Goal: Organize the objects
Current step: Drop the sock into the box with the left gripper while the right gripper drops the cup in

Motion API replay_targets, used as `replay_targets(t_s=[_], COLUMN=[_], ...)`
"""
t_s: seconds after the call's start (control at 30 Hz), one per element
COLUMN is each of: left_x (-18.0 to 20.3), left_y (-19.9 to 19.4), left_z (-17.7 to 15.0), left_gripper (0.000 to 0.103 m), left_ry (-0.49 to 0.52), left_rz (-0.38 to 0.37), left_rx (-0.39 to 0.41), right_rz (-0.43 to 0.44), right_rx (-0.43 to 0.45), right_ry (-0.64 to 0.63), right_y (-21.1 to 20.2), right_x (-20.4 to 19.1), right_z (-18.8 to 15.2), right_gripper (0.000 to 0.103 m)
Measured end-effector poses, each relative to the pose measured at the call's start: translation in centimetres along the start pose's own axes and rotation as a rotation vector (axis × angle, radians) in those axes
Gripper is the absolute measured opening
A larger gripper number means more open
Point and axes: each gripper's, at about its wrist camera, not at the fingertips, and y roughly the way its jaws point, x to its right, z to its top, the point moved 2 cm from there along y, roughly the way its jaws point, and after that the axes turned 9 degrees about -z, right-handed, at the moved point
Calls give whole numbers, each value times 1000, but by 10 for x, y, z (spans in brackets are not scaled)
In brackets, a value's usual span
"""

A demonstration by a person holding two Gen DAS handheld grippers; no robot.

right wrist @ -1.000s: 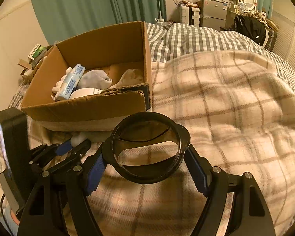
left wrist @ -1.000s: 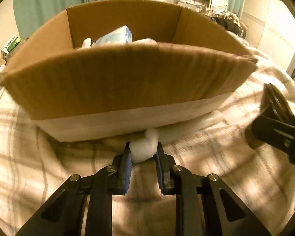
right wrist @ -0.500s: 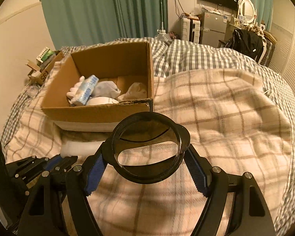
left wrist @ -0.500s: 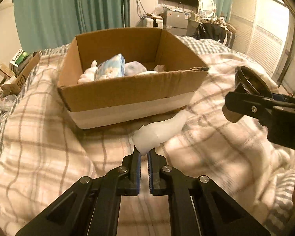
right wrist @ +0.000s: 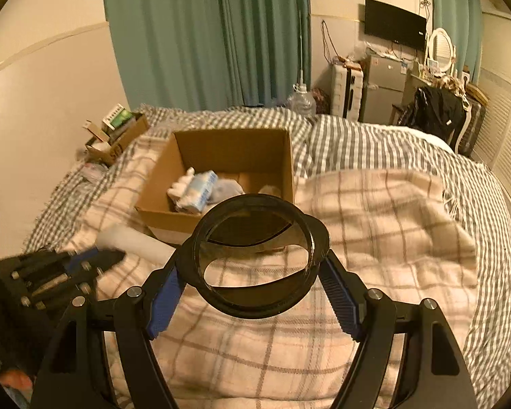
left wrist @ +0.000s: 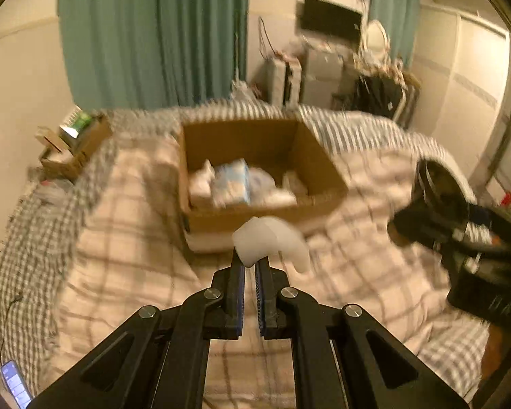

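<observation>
Nearest me, my left gripper is pinched tight on one end of a white foam piece, which hangs above the plaid blanket. My right gripper clamps a black round container between its widely spread fingers. Beyond both, the cardboard box sits on the bed, holding a blue-white pack and other pale items. Farther back hang green curtains.

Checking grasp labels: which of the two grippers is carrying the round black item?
The right gripper, its jaws spread around the black ring-shaped container. The left gripper pinches a soft white piece.
</observation>
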Motion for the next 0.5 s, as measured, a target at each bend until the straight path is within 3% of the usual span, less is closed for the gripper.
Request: replay_targets(t_s=[0.2,0.5], left_x=[3,0], left_y=[-21,-24], left_z=[38,105], left_gripper=[5,5], left_ry=[22,51], left_rz=[18,67], left_rx=[78,172], right_rz=[6,37], right_rx=[68,166], right_ry=[-25,-36], right_y=[-21,-25], right_x=[-6,-11], right_z=[26,93], right_gripper=[75,75])
